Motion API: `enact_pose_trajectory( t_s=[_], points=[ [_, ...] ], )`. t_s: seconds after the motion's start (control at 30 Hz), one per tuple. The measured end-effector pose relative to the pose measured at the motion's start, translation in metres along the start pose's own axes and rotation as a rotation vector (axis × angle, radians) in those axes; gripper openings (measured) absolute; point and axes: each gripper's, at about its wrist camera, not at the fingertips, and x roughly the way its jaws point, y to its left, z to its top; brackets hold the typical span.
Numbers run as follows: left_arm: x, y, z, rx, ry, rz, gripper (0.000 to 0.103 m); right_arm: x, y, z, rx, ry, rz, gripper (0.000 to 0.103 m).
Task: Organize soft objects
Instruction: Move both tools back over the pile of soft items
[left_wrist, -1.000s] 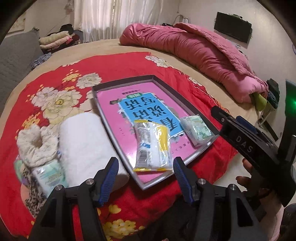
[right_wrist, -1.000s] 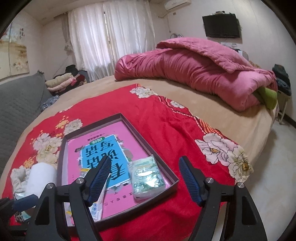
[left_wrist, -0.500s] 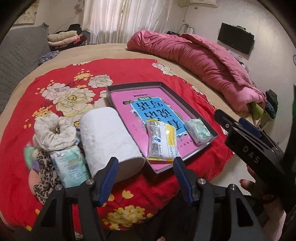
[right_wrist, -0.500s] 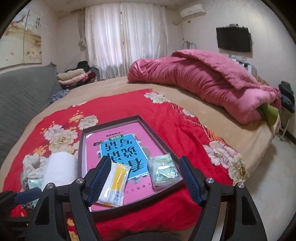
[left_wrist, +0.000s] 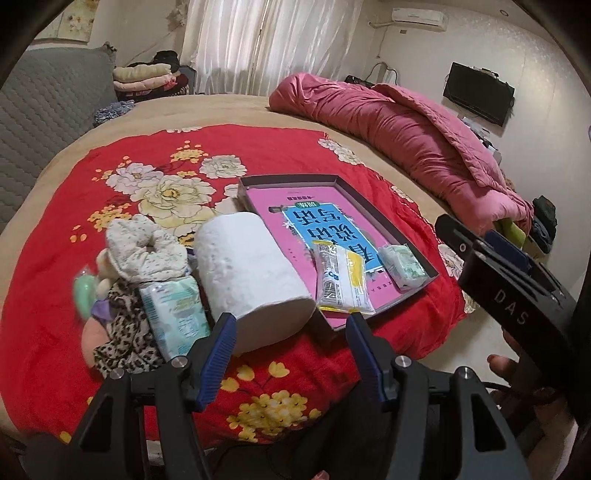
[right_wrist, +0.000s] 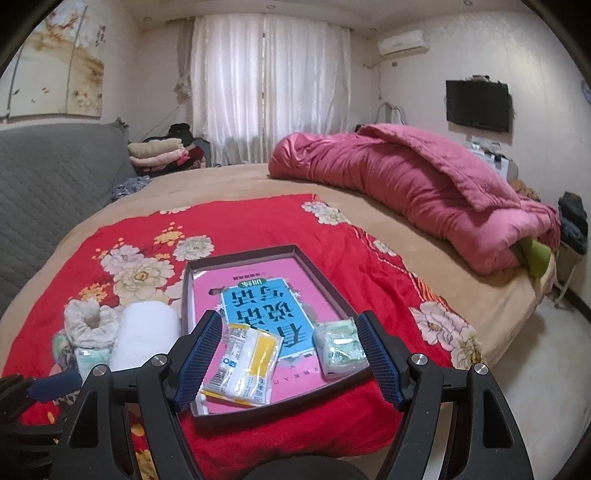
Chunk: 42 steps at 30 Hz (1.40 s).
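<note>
Tray (right_wrist: 325, 280) sits at centre frame on the red floral blanket (right_wrist: 369, 258) covering the bed, and two soft items already lie inside it: a yellow-and-white packet (right_wrist: 242, 365) at the near left corner and a small green tissue pack (right_wrist: 340, 349) at the near right corner. Judged on this, the task is partly done

Outstanding items lie grouped on the blanket left of the tray, seen best in the left wrist view: a white paper roll (left_wrist: 251, 273) touching the tray's left wall, a second green tissue pack (left_wrist: 173, 314) beside it, a cream scrunchie (left_wrist: 144, 247), a leopard-print fabric piece (left_wrist: 125, 339), and small pastel items, blurred, at lower left

Left gripper (left_wrist: 290, 345) hovers spread at the lower centre, empty, with the near end of the paper roll just ahead of its fingers. Right gripper (right_wrist: 290, 356) is likewise spread and empty, hanging over the near end of the tray

Writing: the tray liner carries a blue panel (right_wrist: 266, 314) with large Chinese characters, upside down to both cameras and not reliably readable. The right gripper body shows "DAS" in the left wrist view. Packet print is too small to read
</note>
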Motion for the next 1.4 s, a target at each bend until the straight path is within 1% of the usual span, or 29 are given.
enact_pose_trajectory(
  t_s=[0.3,0.4,0.57,0.83,1.1,1.23,1.4],
  points=[
    [-0.017,0.011,-0.003,-0.020,-0.024,0.019,0.061,-0.017,0.010,0.005,-0.016,-0.009,0.031,0.077],
    [-0.024,0.019,-0.004,-0.035,-0.029,0.034,0.061,-0.024,0.015,0.007,-0.001,0.000,0.072,0.077],
    [-0.038,0.040,-0.007,-0.075,-0.046,0.075,0.061,-0.038,0.027,0.012,-0.010,-0.019,0.129,0.077],
    [-0.066,0.084,-0.016,-0.156,-0.072,0.146,0.061,-0.058,0.053,0.013,-0.044,-0.032,0.221,0.077],
    [-0.079,0.115,-0.028,-0.215,-0.062,0.189,0.061,-0.069,0.082,0.011,-0.089,-0.017,0.287,0.077],
    [-0.083,0.129,-0.034,-0.248,-0.058,0.199,0.061,-0.072,0.098,0.009,-0.100,0.017,0.331,0.077],
    [-0.081,0.144,-0.040,-0.298,-0.050,0.188,0.061,-0.075,0.124,0.001,-0.155,0.049,0.381,0.077]
  ],
)
